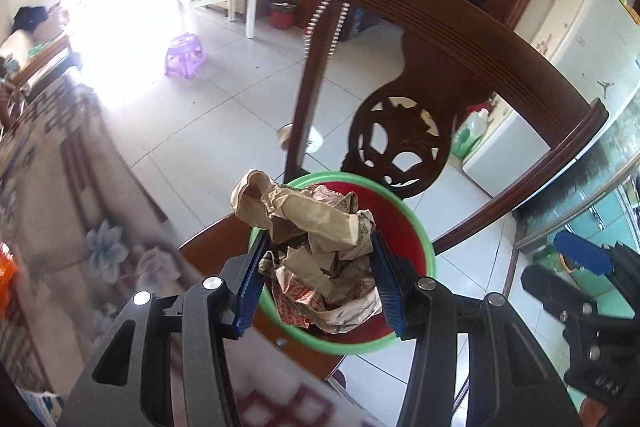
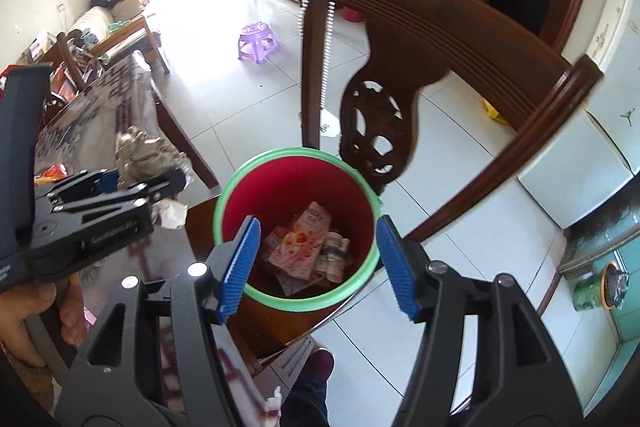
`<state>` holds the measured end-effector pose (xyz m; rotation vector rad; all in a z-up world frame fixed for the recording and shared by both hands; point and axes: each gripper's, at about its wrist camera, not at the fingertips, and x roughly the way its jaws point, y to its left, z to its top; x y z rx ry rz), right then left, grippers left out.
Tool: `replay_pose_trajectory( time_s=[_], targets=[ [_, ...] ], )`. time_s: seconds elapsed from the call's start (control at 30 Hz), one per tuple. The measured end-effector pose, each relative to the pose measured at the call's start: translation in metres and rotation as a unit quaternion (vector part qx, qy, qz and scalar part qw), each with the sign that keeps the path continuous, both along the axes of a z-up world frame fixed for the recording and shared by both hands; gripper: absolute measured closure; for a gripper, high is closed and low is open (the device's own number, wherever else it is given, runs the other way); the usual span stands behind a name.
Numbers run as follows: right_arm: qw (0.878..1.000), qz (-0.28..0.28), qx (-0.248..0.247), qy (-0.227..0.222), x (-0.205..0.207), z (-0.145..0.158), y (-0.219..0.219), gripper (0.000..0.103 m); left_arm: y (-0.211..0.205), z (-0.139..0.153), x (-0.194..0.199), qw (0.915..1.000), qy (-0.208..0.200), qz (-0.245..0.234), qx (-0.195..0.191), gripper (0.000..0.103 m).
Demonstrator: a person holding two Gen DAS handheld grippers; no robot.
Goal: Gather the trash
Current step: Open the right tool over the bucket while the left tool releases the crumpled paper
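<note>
My left gripper (image 1: 318, 247) is shut on a crumpled wad of brown paper and newsprint (image 1: 312, 227), held just over a red bin with a green rim (image 1: 424, 227). In the right wrist view the same wad (image 2: 140, 151) sits in the left gripper (image 2: 148, 179), left of the bin and over the table edge. The right gripper (image 2: 319, 227) stands open above the bin's rim (image 2: 224, 195) with nothing between its blue pads. A pink wrapper and other scraps (image 2: 304, 247) lie at the bottom of the bin. The right gripper (image 1: 568, 271) also shows at the right edge of the left wrist view.
The bin stands on a brown wooden seat (image 2: 200, 223) of a carved chair, whose back (image 2: 440, 27) rises right behind it. A table with a flowered cloth (image 1: 80, 207) lies to the left. A person's hand (image 2: 24, 315) holds the left gripper. A purple stool (image 2: 258, 41) stands on the tiled floor.
</note>
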<state>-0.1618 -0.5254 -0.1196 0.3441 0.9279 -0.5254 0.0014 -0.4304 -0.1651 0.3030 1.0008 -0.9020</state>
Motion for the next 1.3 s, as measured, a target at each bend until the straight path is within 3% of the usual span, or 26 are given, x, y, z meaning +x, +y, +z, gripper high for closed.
replay_pose_trajectory(
  time_s=[0.27,0.37,0.53,0.97,1.13,1.3],
  targets=[
    [1.0,-0.023,0.009,0.005,-0.016,-0.006,-0.018,0.045,-0.043,-0.003,-0.01,0.9994,-0.006,-0.033,0.005,0.055],
    [1.0,-0.025,0.012,0.005,-0.017,-0.007,-0.02,0.045,-0.048,-0.004,-0.011,0.9992,-0.006,-0.039,0.006,0.044],
    [1.0,-0.021,0.012,0.006,-0.014,-0.008,-0.014,0.045,-0.04,-0.002,-0.006,0.9996,-0.004,-0.029,0.004,0.036],
    [1.0,0.018,0.003,0.008,0.007,-0.001,0.032,0.045,0.038,0.053,0.003,0.9981,-0.021,0.014,-0.057,0.036],
    [0.999,0.047,-0.001,0.008,0.022,0.002,0.068,0.045,0.089,0.068,0.007,0.9964,-0.04,0.034,-0.066,0.035],
    [0.997,0.078,-0.001,0.011,0.033,0.003,0.108,0.042,0.166,0.071,0.02,0.9931,-0.054,0.086,-0.058,0.035]
  ],
)
